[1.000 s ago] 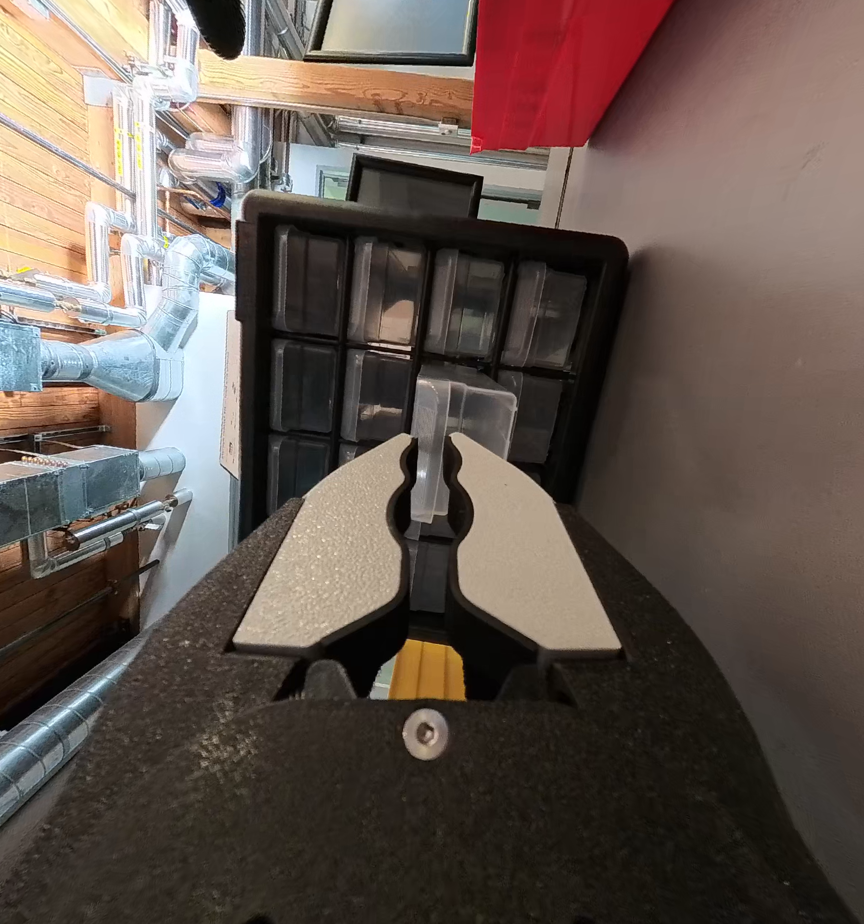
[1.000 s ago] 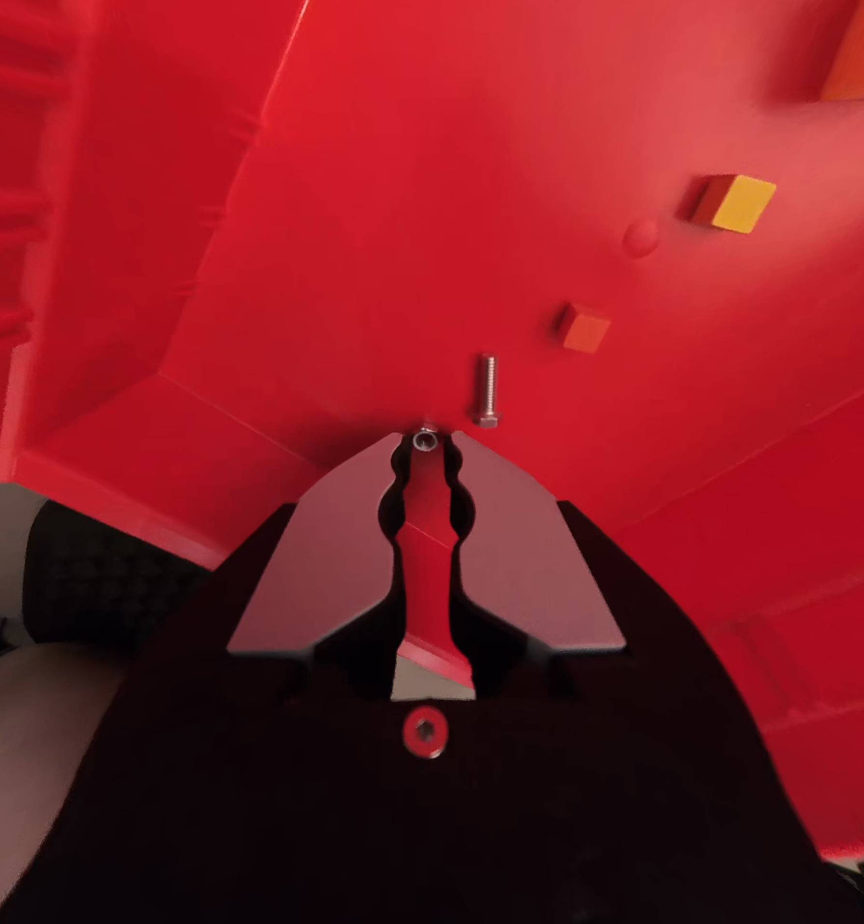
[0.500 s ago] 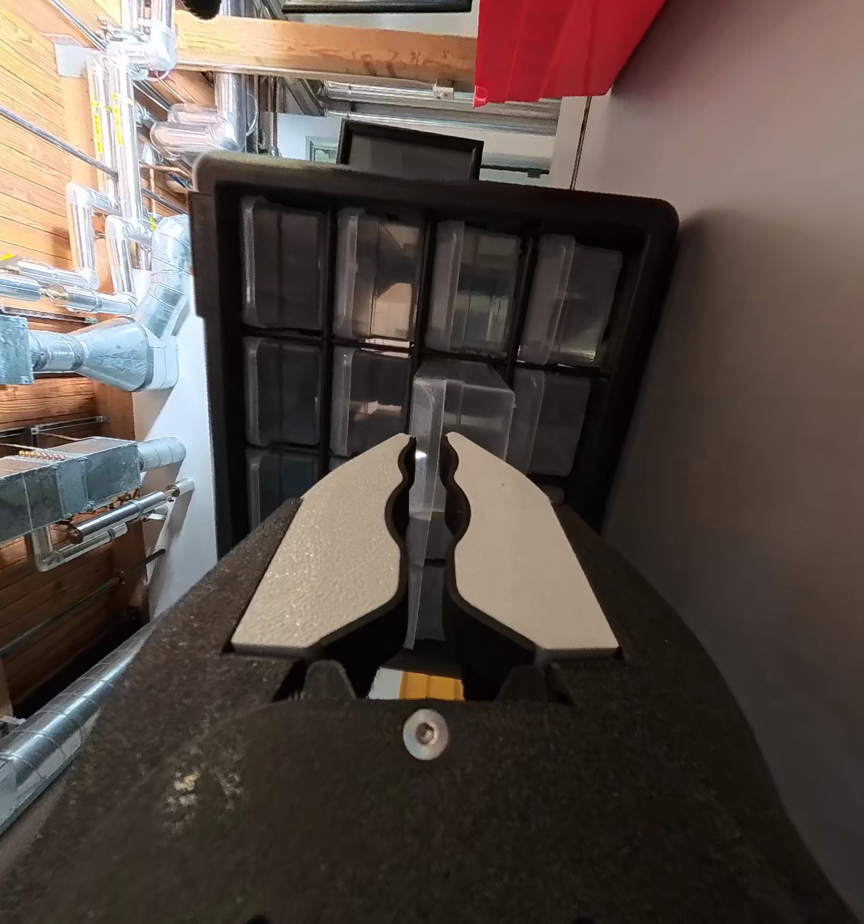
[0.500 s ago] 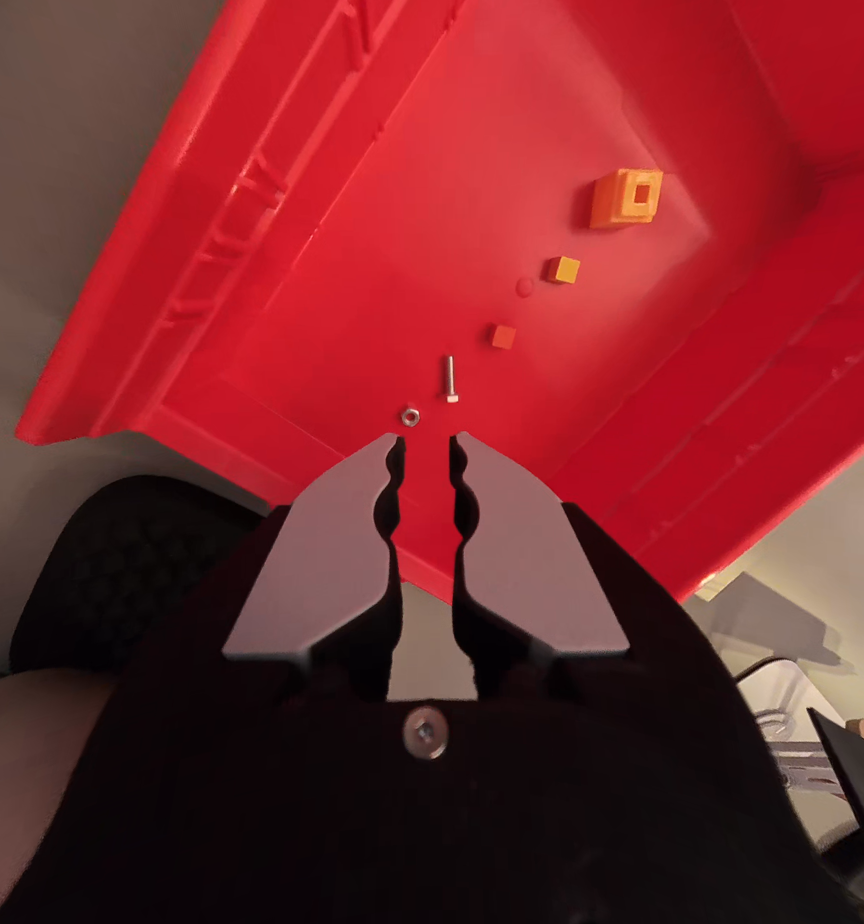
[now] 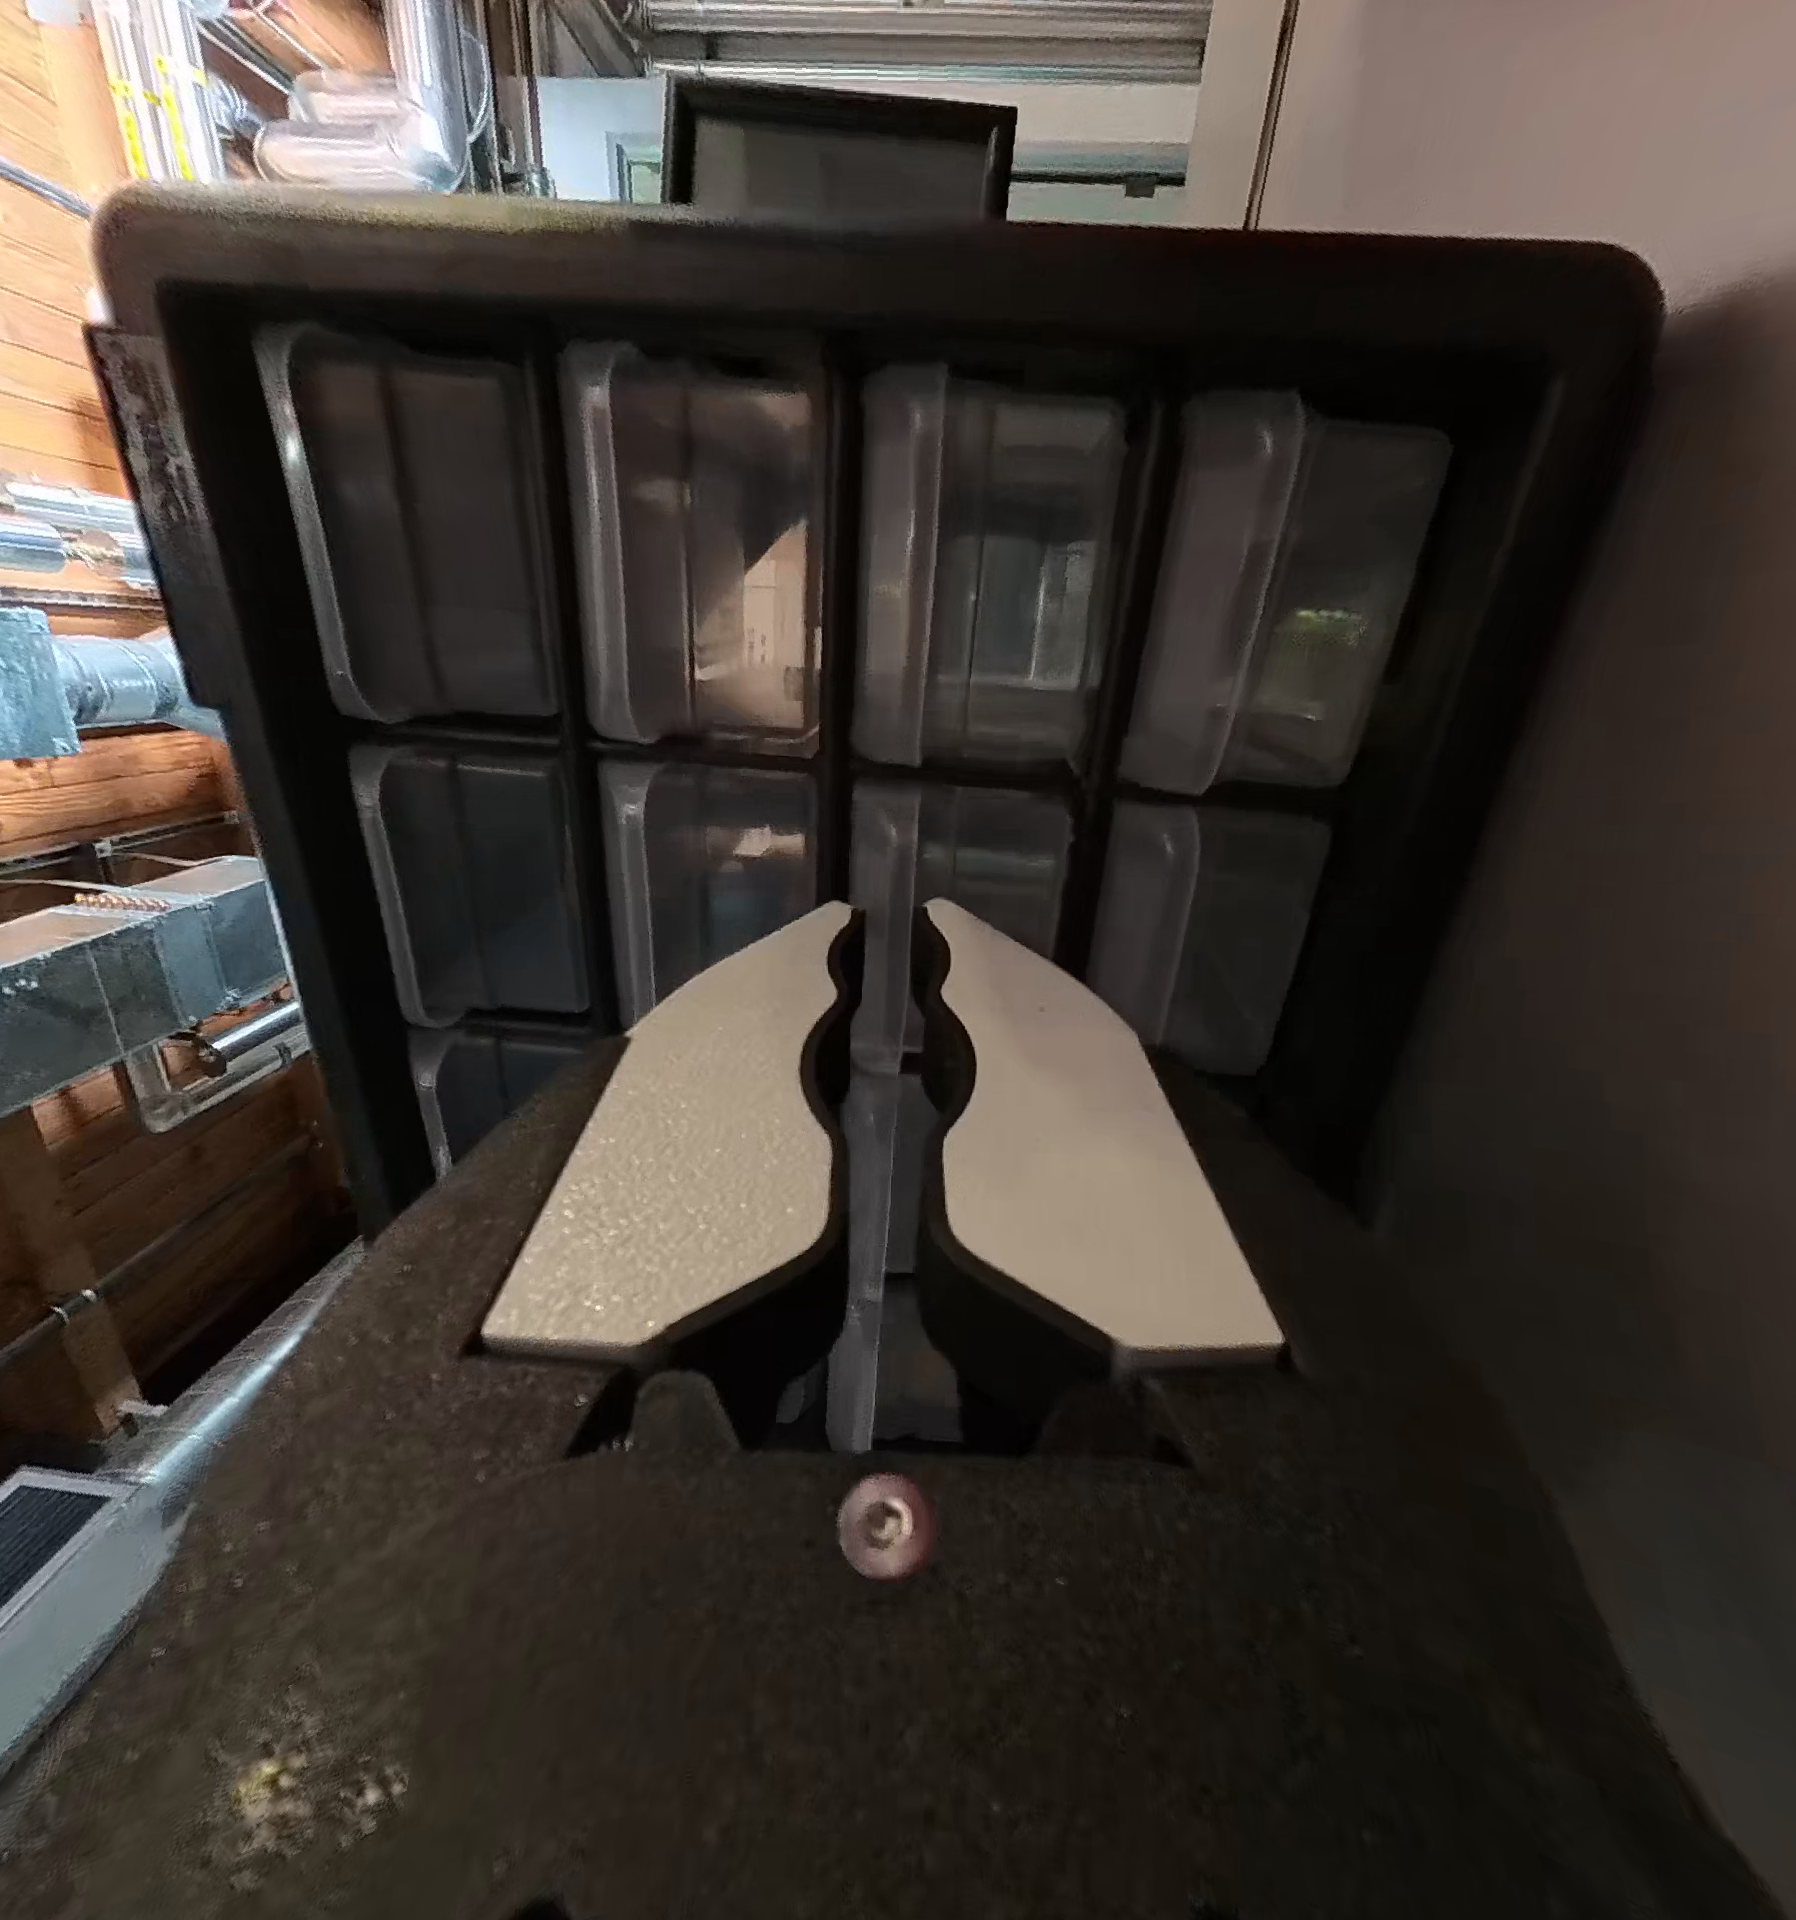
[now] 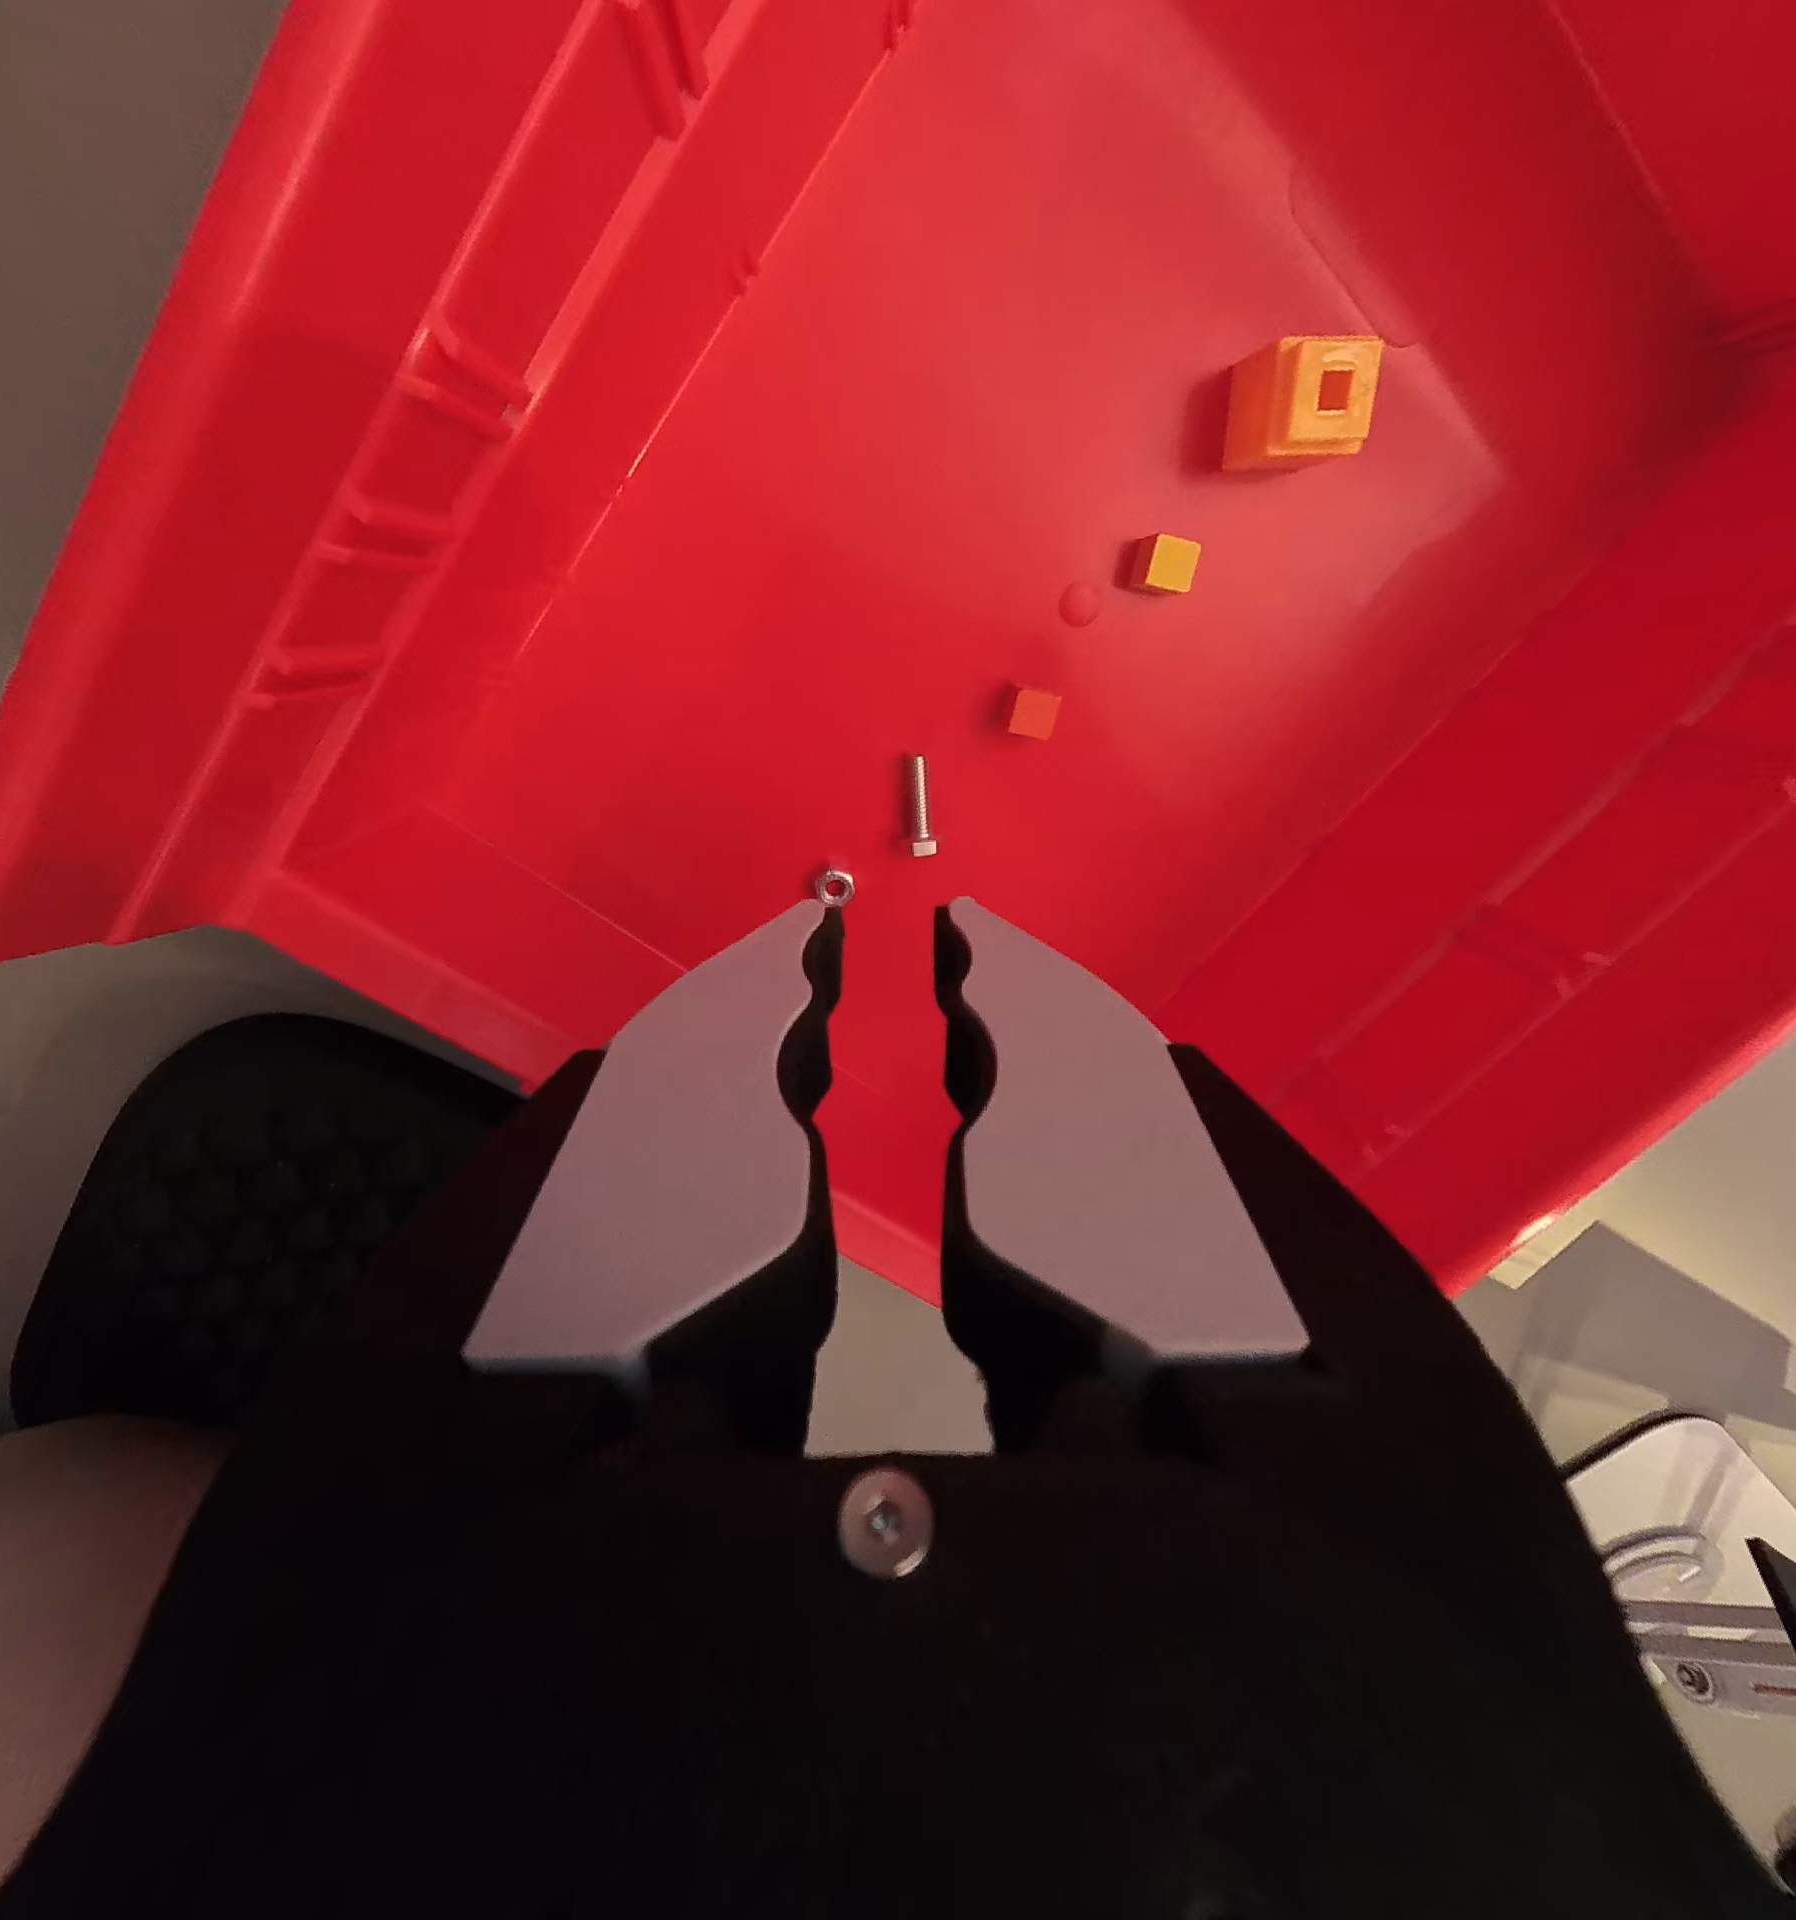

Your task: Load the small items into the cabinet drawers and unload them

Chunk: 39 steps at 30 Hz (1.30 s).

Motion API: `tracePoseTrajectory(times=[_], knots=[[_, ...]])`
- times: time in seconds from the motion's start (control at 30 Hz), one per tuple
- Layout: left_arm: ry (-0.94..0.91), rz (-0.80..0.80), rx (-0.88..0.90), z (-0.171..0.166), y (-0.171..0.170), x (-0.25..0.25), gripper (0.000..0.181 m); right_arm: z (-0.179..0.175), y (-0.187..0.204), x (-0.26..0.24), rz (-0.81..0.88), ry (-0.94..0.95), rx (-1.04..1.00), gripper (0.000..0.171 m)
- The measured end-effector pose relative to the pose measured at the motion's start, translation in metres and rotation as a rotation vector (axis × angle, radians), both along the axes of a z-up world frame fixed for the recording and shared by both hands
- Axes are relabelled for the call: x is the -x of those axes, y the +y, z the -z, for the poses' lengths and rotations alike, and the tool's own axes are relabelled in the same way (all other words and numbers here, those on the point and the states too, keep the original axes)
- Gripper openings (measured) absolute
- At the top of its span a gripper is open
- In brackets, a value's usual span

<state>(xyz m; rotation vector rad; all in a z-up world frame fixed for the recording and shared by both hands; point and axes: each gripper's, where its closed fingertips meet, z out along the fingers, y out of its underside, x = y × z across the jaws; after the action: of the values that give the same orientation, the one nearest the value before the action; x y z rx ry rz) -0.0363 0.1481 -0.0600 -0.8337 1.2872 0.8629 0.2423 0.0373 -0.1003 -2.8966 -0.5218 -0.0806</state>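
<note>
- The left gripper (image 5: 889,909) is seen clamped on the clear pull tab (image 5: 878,997) of one drawer (image 5: 961,862) in the black cabinet (image 5: 208,644); the thin tab is pinched between the two fingers, probably because it is the only part of the drawer front that can be gripped.
- That drawer is found in the second row down from the cabinet's top edge, third column from its left wall, and appears nearly flush with its neighbours; whether it is being pushed in or pulled out cannot be told.
- The right gripper (image 6: 889,909) is held over the red bin (image 6: 582,436) with its fingers apart and nothing between them.
- The small items are left on the bin floor: a nut (image 6: 833,886) just beyond the gripper's left fingertip, a bolt (image 6: 919,804) a little deeper into the bin, then two small orange cubes (image 6: 1034,712) (image 6: 1164,563) and a larger orange block (image 6: 1301,403) with a square hole, farthest into the bin.
- The open fingers are held nearest the nut and bolt, so one of these is judged the likely next pick.
- No brand, label or readable writing is made out on the cabinet, the drawers, the bin or the items.
</note>
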Motion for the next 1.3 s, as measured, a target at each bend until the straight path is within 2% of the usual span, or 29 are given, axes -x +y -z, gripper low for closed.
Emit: tracePoseTrajectory(times=[0.1, 0.17, 0.23, 0.4, 0.53, 0.63, 0.77, 0.9, 1.13, 1.3], knots=[[-0.072, -0.001, 0.064, 0.002, 0.002, 0.001, 0.011, 0.001, -0.001, -0.003, 0.027, -0.011, 0.018, 0.018], [-0.132, -0.013, 0.125, 0.004, 0.001, 0.004, 0.029, -0.001, 0.003, -0.002, 0.028, -0.017, 0.004, 0.018], [-0.196, 0.004, 0.179, 0.007, -0.009, 0.010, 0.039, -0.003, 0.007, 0.002, 0.011, -0.014, -0.018, 0.018], [-0.457, 0.219, 0.434, 0.017, -0.052, 0.016, 0.031, -0.008, 0.019, 0.002, -0.010, -0.049, -0.091, 0.018], [-0.572, 0.261, 0.559, 0.012, -0.062, 0.011, 0.030, -0.022, 0.040, -0.008, 0.027, -0.101, -0.219, 0.018], [-0.575, 0.254, 0.667, 0.029, -0.068, 0.007, 0.027, -0.041, 0.063, -0.014, 0.052, -0.140, -0.379, 0.018], [-0.517, 0.237, 0.641, 0.035, -0.068, 0.007, 0.026, -0.069, 0.085, -0.019, 0.091, -0.156, -0.594, 0.018], [-0.501, 0.254, 0.677, 0.040, -0.077, 0.003, 0.025, -0.083, 0.089, -0.036, 0.162, -0.211, -0.703, 0.019], [-0.507, 0.230, 0.673, 0.043, -0.072, 0.010, 0.021, -0.088, 0.060, -0.084, 0.386, -0.269, -0.730, 0.026], [-0.498, 0.209, 0.654, 0.043, -0.066, 0.011, 0.021, -0.069, 0.031, -0.115, 0.529, -0.159, -0.644, 0.037]])
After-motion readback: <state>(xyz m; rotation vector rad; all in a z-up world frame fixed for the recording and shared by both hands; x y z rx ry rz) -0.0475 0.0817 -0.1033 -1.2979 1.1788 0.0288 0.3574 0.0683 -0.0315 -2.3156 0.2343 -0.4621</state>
